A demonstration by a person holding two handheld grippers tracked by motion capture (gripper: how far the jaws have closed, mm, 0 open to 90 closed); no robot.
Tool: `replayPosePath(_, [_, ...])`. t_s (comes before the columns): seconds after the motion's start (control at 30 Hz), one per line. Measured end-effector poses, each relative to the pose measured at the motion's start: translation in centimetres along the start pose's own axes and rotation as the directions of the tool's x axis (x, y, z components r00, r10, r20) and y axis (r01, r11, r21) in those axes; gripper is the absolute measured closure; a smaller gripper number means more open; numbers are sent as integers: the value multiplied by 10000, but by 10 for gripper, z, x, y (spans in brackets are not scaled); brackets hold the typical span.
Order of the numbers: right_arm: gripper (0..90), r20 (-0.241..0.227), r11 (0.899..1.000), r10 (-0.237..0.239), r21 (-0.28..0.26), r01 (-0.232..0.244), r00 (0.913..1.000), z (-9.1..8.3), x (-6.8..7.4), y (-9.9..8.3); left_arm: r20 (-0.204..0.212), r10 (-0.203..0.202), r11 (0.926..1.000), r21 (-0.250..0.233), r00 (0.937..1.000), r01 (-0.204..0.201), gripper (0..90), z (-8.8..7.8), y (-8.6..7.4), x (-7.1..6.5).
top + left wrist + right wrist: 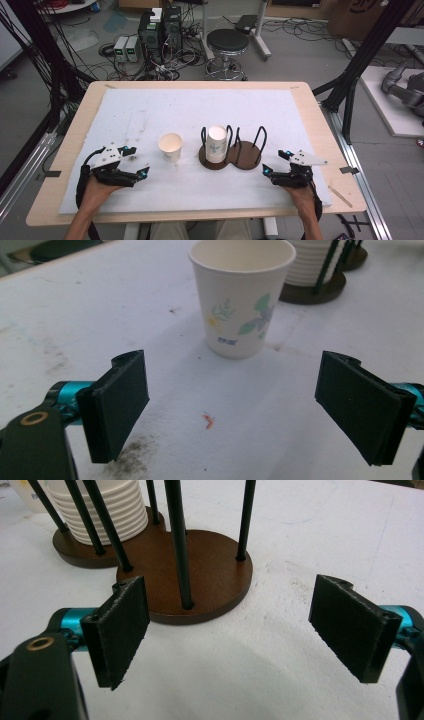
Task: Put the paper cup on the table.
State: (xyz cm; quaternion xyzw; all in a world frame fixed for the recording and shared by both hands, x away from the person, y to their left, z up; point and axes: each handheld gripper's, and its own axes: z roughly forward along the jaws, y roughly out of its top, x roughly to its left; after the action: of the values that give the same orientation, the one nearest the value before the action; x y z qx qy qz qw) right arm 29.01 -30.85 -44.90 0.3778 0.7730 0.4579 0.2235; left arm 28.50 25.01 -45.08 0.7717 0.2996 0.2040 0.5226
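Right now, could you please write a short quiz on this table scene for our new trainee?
1. True or false: the single paper cup stands upright on the white mat, apart from the holder.
2. Which bay of the dark two-bay cup holder holds the cup stack? A) the one nearer the single cup B) the one nearer the right tongs C) both
3. Fill in: the left tongs stand ____, with the single cup ahead of them, untouched.

Key:
1. True.
2. A; the bay nearer the right tongs is empty.
3. Open.
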Motion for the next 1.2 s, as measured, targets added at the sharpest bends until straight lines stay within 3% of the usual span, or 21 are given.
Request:
replayPosePath(0.17, [167,38,10000,15,-18,-15,10000,0,0,0,-711,-255,9976,-654,9971,208,137,-3,-13,-2])
replayPosePath(0.23, [167,95,10000,39,-9,-39,9999,0,0,0,-912,-270,9977,-646,9955,211,138,-3,-15,-2])
replayPosePath(0.43, [167,168,10000,-32,50,32,9999,0,1,0,-1085,-444,9981,-469,9931,395,137,-1,-15,-1])
replayPosePath(0.57, [167,151,9999,-82,-102,84,9999,-1,1,-1,-1164,-398,9981,-523,9924,339,138,-2,-15,-1])
replayPosePath(0.8, [167,205,9999,-99,-66,101,9997,-1,2,-1,-1129,-668,9954,-762,9914,584,138,-4,-16,1])
replayPosePath(1.2, [167,102,9999,-15,-144,17,9999,-2,1,-1,-1244,-512,9968,-666,9909,432,138,-3,-16,-1])
